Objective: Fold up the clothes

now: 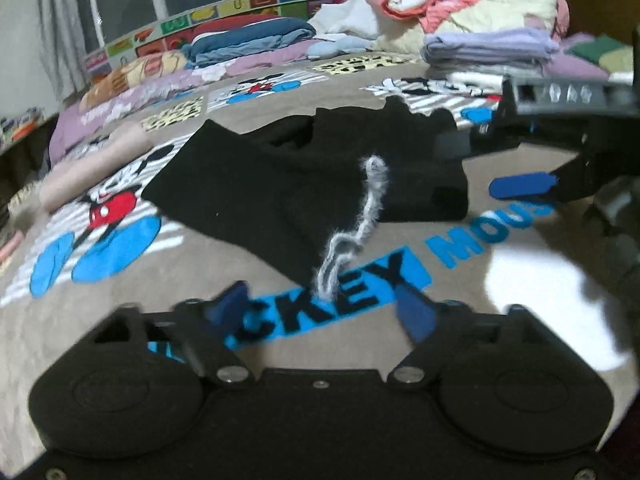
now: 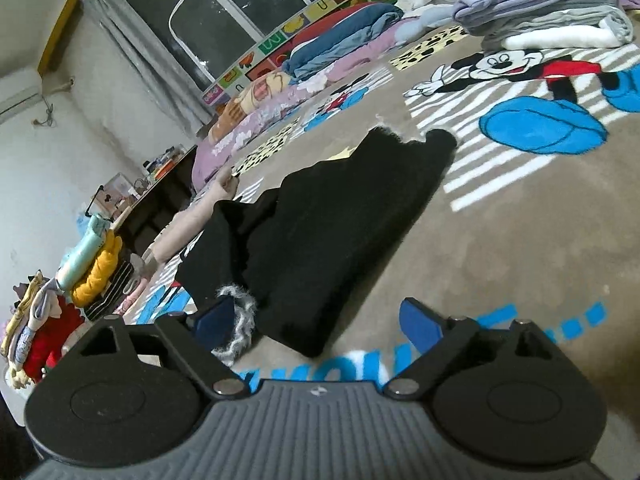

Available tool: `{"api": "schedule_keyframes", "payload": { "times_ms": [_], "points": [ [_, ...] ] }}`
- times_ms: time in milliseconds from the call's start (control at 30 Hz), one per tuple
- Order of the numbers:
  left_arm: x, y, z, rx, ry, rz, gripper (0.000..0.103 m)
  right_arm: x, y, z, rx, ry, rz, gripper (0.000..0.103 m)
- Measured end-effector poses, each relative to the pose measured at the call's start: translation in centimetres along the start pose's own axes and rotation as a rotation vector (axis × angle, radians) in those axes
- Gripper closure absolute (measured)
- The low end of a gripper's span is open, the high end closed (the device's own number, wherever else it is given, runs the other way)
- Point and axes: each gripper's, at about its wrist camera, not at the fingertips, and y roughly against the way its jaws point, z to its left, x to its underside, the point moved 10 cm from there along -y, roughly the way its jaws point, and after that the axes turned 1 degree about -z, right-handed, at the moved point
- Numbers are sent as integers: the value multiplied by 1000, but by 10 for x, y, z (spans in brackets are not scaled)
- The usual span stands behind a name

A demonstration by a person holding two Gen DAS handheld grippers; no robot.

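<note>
Bed cover [image 1: 480,300]: plush taupe spread printed with cartoon mice, blue lettering and pale stripes; it carried everything else.

Folded piles: a lavender and grey stack [image 1: 488,50] at the far side, pink and cream items heaped above it; a navy bundle [image 1: 248,42] near the headboard edge; a pale beige roll [image 1: 88,168] at one side. By the look of these, a good share of the folding was done.

Black garment [image 1: 304,168]: soft, matte knit, lying flat in the middle of the bed cover, partly doubled over with one thick folded edge and an uneven far hem. It seemed mid-fold, with at least one more turn and a move to a pile left.

Fuzzy drawstring [image 1: 360,220]: grey-white, hairy, curled loosely across the garment's near corner and onto the cover.

Left tongs [image 1: 324,308]: blue-padded, spread fairly wide, empty, the drawstring's end lying between them, apparently untouched.

Right tongs [image 2: 320,322]: likewise spread wide, nothing gripped, the garment's near corner between them, one pad just beside the fuzzy cord.
</note>
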Motion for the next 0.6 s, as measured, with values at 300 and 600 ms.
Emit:
{"api": "schedule_keyframes", "payload": {
  "times_ms": [300,600],
  "points": [
    [-18,-29,-7,-29,-129,-31,49,-11,-11,-9,-53,-111,-19,18],
    [-46,-33,32,-59,-24,-88,92,-13,-19,-10,-47,-118,-38,19]
  ]
}}
